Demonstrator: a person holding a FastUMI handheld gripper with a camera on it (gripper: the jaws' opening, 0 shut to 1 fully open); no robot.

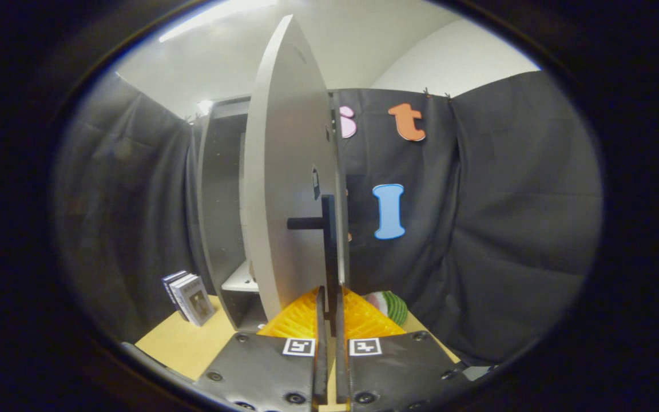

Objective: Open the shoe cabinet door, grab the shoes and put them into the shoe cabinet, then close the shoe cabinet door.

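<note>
The grey shoe cabinet (pixel 221 189) stands on the table beyond my fingers, with a pale shelf (pixel 241 281) showing inside. Its grey door (pixel 284 189) is swung out toward me and I see it nearly edge-on. A dark vertical handle (pixel 329 240) sits on a short post near the door's free edge. My gripper (pixel 329 312) is shut on the lower end of this handle, one finger on each side. A green, white and pink striped object (pixel 393 306), possibly a shoe, lies just right of the fingers, half hidden behind them.
Several upright books (pixel 188 297) stand on the wooden table (pixel 175 343) left of the cabinet. Black cloth walls close in behind and on both sides.
</note>
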